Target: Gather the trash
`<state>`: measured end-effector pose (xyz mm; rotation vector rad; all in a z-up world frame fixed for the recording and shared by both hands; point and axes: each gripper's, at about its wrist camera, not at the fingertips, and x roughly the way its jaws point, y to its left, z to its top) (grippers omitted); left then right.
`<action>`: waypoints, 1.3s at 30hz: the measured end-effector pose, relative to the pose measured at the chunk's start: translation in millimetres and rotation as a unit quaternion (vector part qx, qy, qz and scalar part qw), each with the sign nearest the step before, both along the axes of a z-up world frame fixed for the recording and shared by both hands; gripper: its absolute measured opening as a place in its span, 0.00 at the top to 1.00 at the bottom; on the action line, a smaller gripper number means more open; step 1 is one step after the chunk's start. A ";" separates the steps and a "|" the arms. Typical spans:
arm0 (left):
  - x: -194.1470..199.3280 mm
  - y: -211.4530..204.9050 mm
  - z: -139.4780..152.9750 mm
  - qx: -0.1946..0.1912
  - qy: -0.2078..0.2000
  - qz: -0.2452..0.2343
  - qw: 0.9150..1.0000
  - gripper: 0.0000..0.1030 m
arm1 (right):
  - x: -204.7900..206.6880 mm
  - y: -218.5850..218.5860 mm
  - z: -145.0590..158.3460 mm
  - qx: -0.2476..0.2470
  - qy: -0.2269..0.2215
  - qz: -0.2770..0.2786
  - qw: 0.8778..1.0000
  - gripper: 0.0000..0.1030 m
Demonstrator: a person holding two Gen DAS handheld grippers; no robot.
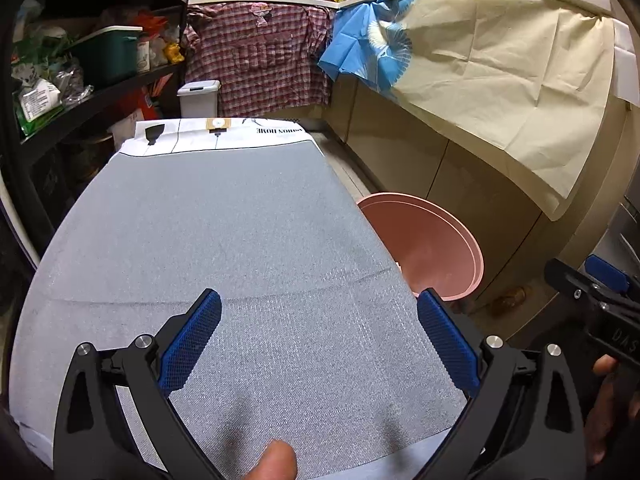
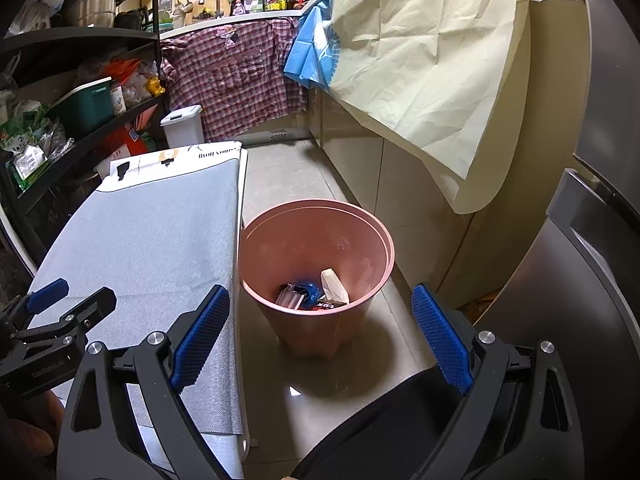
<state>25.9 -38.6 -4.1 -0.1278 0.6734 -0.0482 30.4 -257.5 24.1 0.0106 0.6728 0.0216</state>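
Right wrist: pink bin (image 2: 316, 256) just beside grey table edge (image 2: 236, 240).

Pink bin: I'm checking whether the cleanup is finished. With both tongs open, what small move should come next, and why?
Probably draw both tongs back and stop. The left tongs and right tongs stand open with nothing between them, the grey-covered table shows no trash on the part in view, and the pink bin on the floor beside it already holds wrappers.
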 end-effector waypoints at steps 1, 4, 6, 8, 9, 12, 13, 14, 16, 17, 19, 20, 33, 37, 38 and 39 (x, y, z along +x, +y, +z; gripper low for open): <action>0.1 -0.8 0.5 0.000 -0.001 -0.001 1.000 0.07 | 0.8 0.1 -0.5 -0.001 0.001 -0.001 1.000 0.12; -0.3 -2.5 -1.0 0.000 0.000 -0.005 1.000 0.07 | 3.3 -0.3 -0.9 0.002 0.004 0.000 1.000 0.11; -0.1 -3.5 -3.0 0.001 0.003 -0.008 1.000 0.07 | 3.5 -0.4 -1.1 0.002 0.004 0.000 1.000 0.10; -0.2 -3.9 -4.0 -0.001 0.005 -0.009 1.000 0.07 | 3.7 0.9 -1.1 0.001 0.003 0.000 1.000 0.10; -0.4 -3.6 -3.9 -0.003 0.005 -0.009 1.000 0.07 | 4.3 1.7 -1.2 0.000 0.003 0.000 1.000 0.10; -1.5 -3.8 -3.1 -0.004 0.001 -0.010 1.000 0.07 | 3.7 2.0 -0.9 -0.002 0.001 0.002 1.000 0.10; -1.8 -4.2 -3.2 -0.003 0.000 -0.011 1.000 0.07 | 3.3 3.1 -0.8 -0.002 0.000 0.003 1.000 0.10; -2.2 -5.0 -3.2 -0.002 -0.001 -0.013 1.000 0.07 | 3.4 3.3 -0.7 -0.003 -0.001 0.003 1.000 0.10; -3.0 -6.1 -3.5 -0.001 -0.001 -0.016 1.000 0.07 | 2.7 3.6 -0.6 -0.002 -0.002 0.003 1.000 0.10; -3.6 -6.2 -3.5 -0.001 -0.001 -0.016 1.000 0.08 | 2.9 3.7 -0.8 -0.002 -0.002 0.002 1.000 0.10; -3.9 -5.9 -3.3 -0.001 -0.002 -0.018 1.000 0.07 | 1.5 4.7 -1.0 -0.002 -0.001 0.002 1.000 0.10; -4.1 -5.4 -3.1 -0.001 -0.002 -0.018 1.000 0.07 | 1.3 4.8 -1.0 -0.003 -0.002 0.003 1.000 0.10; -6.4 -6.2 -2.9 -0.003 -0.001 -0.021 1.000 0.07 | 0.3 7.6 -1.0 -0.005 -0.003 0.005 1.000 0.10; -6.1 -6.7 -2.0 -0.002 -0.001 -0.021 1.000 0.07 | 0.3 7.8 -0.9 -0.005 -0.003 0.005 1.000 0.10; -5.9 -7.0 -1.7 -0.001 -0.002 -0.022 1.000 0.07 | 0.3 7.8 -0.9 -0.005 -0.003 0.005 1.000 0.10; -5.0 -6.7 -1.2 -0.001 -0.002 -0.021 1.000 0.07 | 0.2 8.1 -1.0 -0.006 -0.003 0.005 1.000 0.10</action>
